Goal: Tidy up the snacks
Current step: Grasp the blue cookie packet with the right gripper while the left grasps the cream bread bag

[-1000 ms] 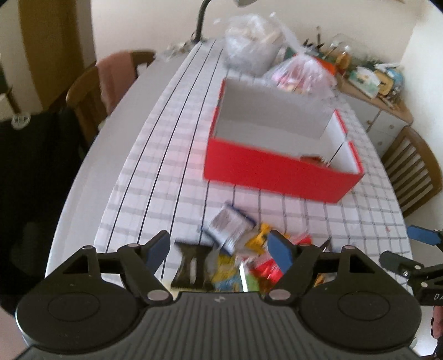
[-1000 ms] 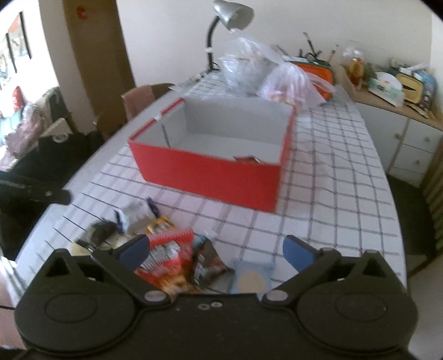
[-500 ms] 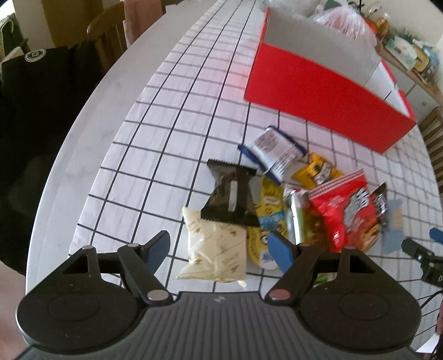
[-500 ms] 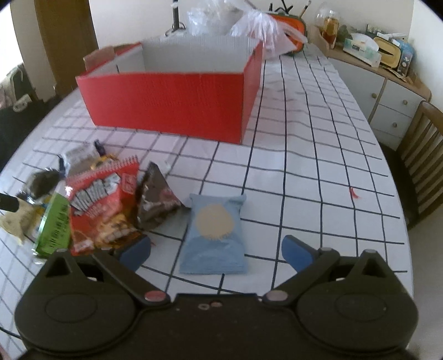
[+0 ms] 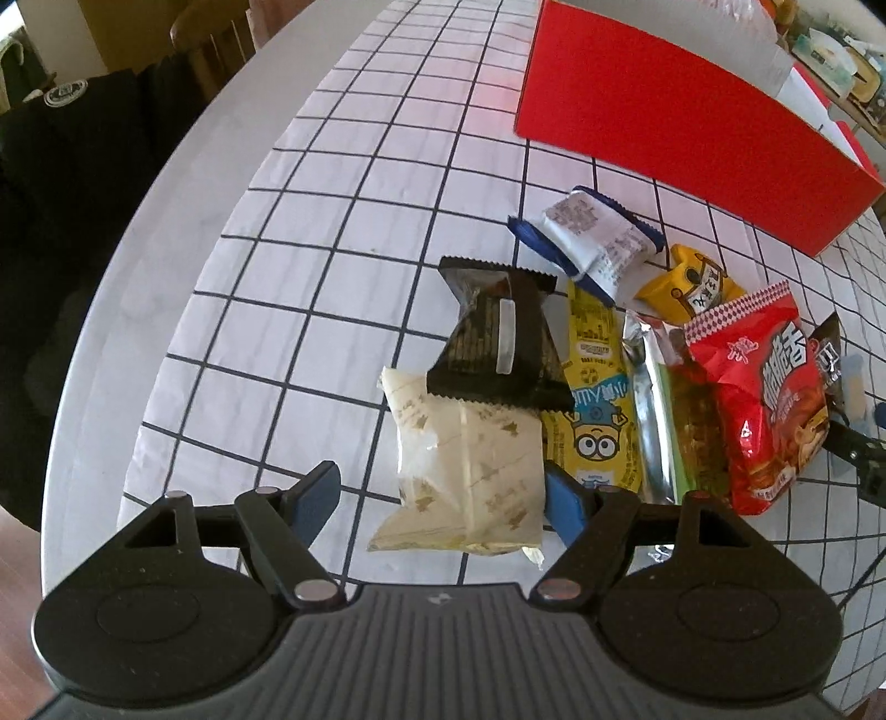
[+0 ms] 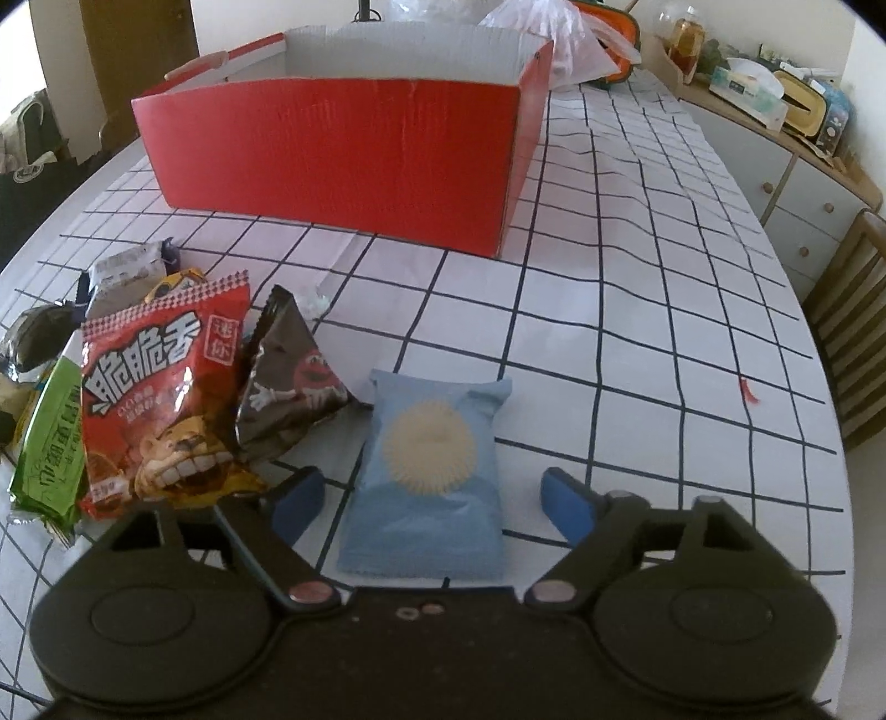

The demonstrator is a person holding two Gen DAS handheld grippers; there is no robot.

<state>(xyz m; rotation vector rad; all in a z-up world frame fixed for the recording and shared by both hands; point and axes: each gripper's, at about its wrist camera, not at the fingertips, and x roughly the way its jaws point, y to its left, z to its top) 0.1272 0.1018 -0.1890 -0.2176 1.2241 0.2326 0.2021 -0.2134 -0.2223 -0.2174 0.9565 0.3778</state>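
A heap of snack packets lies on the checked tablecloth in front of a red cardboard box [image 5: 664, 111] [image 6: 343, 144]. My left gripper [image 5: 440, 498] hangs low over a cream packet [image 5: 470, 476], open, its jaws to either side of it. A black packet [image 5: 498, 343] overlaps the cream one's far end. My right gripper [image 6: 432, 501] straddles a light blue packet [image 6: 429, 465]. Its jaws are closing, with gaps still showing at both pads. A red bag [image 6: 160, 387] and a brown packet [image 6: 288, 382] lie just left of it.
A yellow cartoon packet [image 5: 601, 399], a green packet [image 5: 681, 421] and a white-and-blue packet [image 5: 592, 238] fill the heap. Plastic bags [image 6: 559, 39] sit behind the box. A cabinet [image 6: 786, 166] and a chair [image 6: 853, 310] stand right of the table, a dark bag [image 5: 66, 166] left.
Both grippers have sunk toward the table and tipped downward. The right gripper's jaws have narrowed around the blue packet. The left jaws keep the same width.
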